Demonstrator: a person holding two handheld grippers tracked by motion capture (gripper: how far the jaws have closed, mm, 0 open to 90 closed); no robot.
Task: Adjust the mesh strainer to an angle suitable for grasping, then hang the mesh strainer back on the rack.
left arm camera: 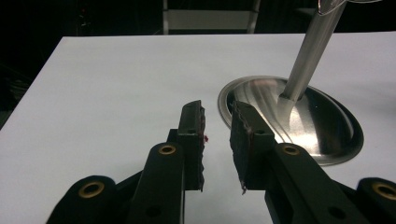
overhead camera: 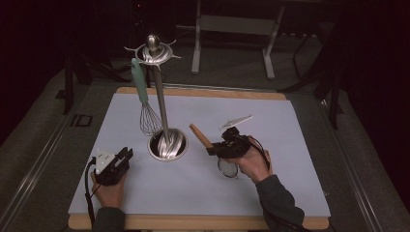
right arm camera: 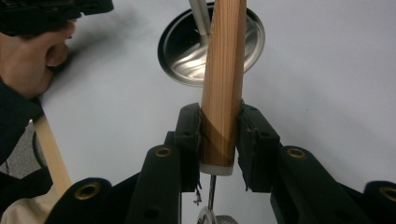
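- The right gripper is clamping its black jaws on the wooden handle of a small wire-mesh strainer, both pads pressing against the wood just above the handle's pale end cap.
- In the high view, the same strainer is hanging below the person's right hand, just to the right of the polished steel utensil stand; its wooden handle is angling up toward the stand's round base and its round mesh bowl is showing beneath the hand, close over the white bench.
- In the right gripper view, the handle is pointing across the stand's shiny dish-shaped base, with the thin metal shank and the rim of the mesh bowl showing below the jaws.
- The left gripper is resting with its jaws partly open and nothing between them, a narrow gap separating the two pads, just short of the stand's base.
- In the high view, the left gripper is sitting on the bench just to the left of the stand, gripped by the person's left hand.
- A wire whisk with a mint-green handle is hanging from a hook at the stand's top ring, dangling beside the upright pole on its left.
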